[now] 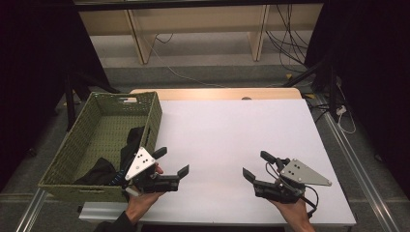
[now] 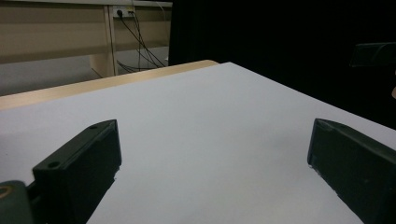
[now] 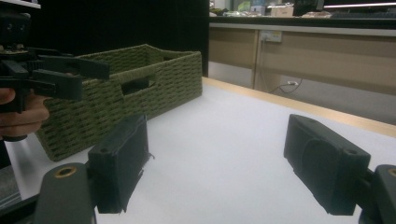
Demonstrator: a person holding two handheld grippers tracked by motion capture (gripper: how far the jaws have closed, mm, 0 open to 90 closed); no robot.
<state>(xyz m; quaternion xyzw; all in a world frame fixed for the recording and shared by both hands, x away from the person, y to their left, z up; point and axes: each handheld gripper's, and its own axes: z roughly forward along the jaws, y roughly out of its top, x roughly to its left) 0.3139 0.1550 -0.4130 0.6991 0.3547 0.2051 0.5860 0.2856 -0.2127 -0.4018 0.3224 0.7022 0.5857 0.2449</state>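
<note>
So right now both hands are parked near the front edge of the white rectangular worktop [image 1: 232,135], and neither is carrying anything. The left gripper [image 1: 173,162] sits just beside the green woven rectangular basket [image 1: 154,116], jaws spread wide with nothing but bare white surface between them in its own view. The right gripper [image 1: 255,166] is over on the other side, well apart from the basket, and its jaws are wide open too, also with nothing between them. The thing that matters here looks like the dark crumpled cloth [image 1: 104,169] lying inside the basket, bunched toward the near end and running up along the right-hand wall; it's too dark to say whether that's one piece or several. My read: this is an in-between beat, either just after something got dropped into the basket or just before something gets fished out, and I honestly can't tell which from this alone. Since the left gripper is closest, I'd guess the next move is on that side: lift it over the basket's near wall, tip the open jaws down into the cloth and close on a fold without snagging the weave.
</note>
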